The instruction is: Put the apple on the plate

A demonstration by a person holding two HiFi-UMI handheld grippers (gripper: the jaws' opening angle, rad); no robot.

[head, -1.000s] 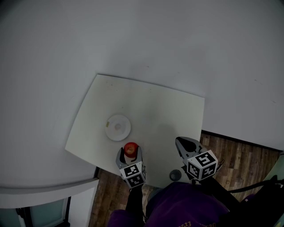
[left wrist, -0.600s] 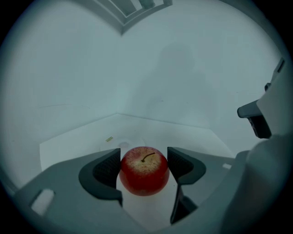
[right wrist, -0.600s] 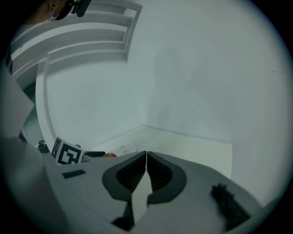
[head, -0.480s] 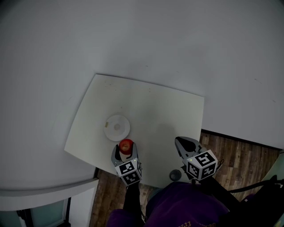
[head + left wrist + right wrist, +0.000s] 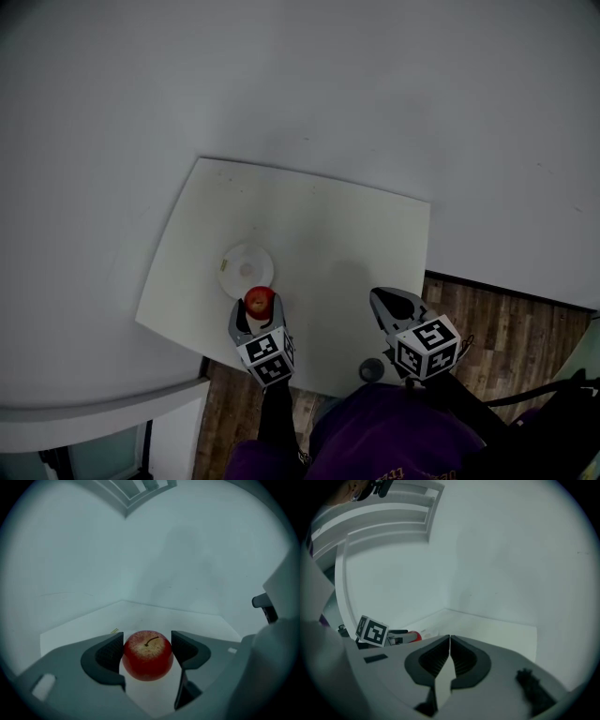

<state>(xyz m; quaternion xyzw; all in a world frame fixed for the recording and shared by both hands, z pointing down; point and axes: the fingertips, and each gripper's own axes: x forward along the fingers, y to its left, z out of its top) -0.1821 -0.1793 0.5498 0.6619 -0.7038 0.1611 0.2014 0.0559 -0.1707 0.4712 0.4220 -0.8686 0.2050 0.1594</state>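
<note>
A red apple (image 5: 147,655) with a short stem sits between the two dark jaws of my left gripper (image 5: 147,649), which is shut on it. In the head view the left gripper (image 5: 258,305) carries the apple (image 5: 259,300) just at the near edge of the small white plate (image 5: 242,263) on the pale table (image 5: 319,234). My right gripper (image 5: 449,657) is shut with nothing in it, its jaws meeting. In the head view the right gripper (image 5: 392,307) hangs over the table's near right part.
The table stands in a corner of white walls. A white shelf unit (image 5: 103,412) is at the lower left, wooden floor (image 5: 506,323) at the right. A small dark round object (image 5: 371,369) lies by the table's near edge. The person's purple sleeve (image 5: 394,436) fills the bottom.
My left gripper has carried the apple left and away from me, from the table's near edge up to the plate's rim. The right gripper has stayed put.
</note>
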